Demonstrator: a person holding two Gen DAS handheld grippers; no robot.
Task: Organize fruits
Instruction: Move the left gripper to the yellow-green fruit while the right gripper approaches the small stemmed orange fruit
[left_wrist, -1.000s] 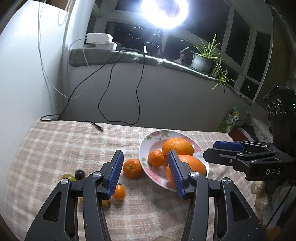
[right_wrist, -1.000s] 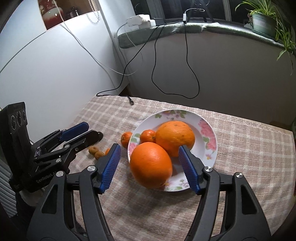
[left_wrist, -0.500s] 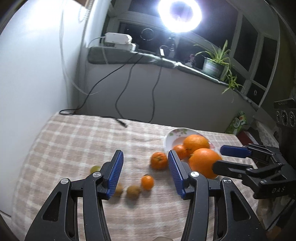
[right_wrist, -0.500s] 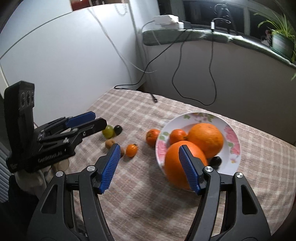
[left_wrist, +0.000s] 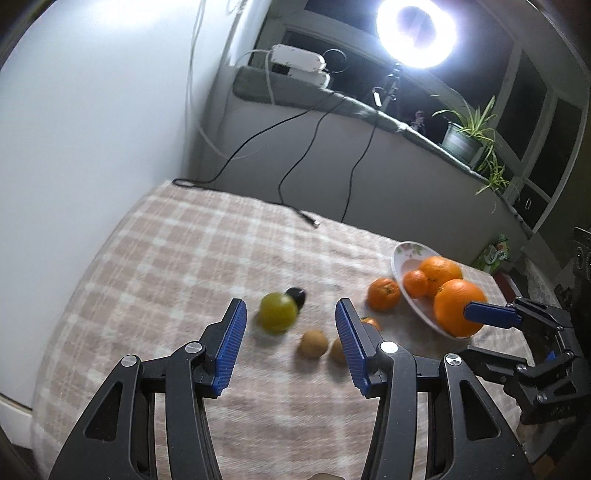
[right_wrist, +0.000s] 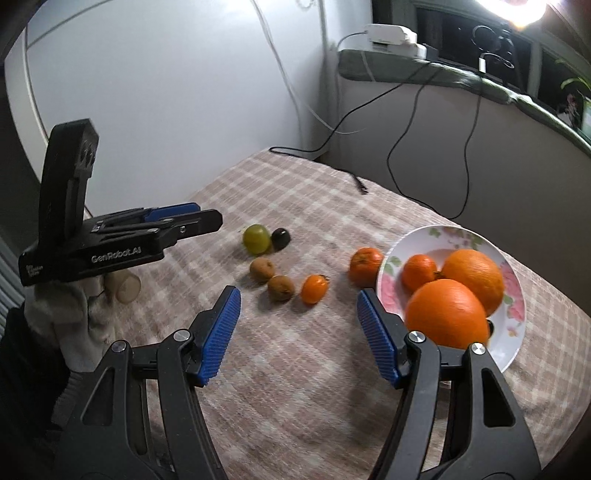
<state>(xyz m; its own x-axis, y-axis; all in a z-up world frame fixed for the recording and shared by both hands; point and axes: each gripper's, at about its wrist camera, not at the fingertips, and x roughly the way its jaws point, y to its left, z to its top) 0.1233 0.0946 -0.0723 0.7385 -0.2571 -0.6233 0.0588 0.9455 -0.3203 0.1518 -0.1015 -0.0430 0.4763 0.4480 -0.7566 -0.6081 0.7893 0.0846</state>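
Observation:
Loose on the checked cloth lie a green grape (left_wrist: 277, 315) (right_wrist: 255, 239), a dark grape (left_wrist: 296, 295) (right_wrist: 280, 238), two brown fruits (left_wrist: 313, 343) (right_wrist: 280, 288), a small orange tomato (right_wrist: 314, 289) and a tangerine (left_wrist: 383, 293) (right_wrist: 365, 266). The flowered plate (right_wrist: 458, 232) (left_wrist: 400, 254) holds two big oranges (right_wrist: 447, 314) and a small tangerine (right_wrist: 419, 271). My left gripper (left_wrist: 289, 314) (right_wrist: 207, 216) hovers open over the grapes, empty. My right gripper (right_wrist: 298, 299) (left_wrist: 465, 332) is open and empty too, above the tomato and just left of the plate.
A white wall (left_wrist: 92, 147) borders the table on the left. Black cables (left_wrist: 295, 170) trail onto the cloth's far edge from a sill carrying a power strip (left_wrist: 299, 64), ring light (left_wrist: 415, 33) and potted plant (left_wrist: 463, 140). A gloved hand (right_wrist: 74, 314) carries the left gripper.
Both grippers have swung left, away from the plate and toward the loose small fruits, and sunk a little. Their jaws keep the same gap and stay empty.

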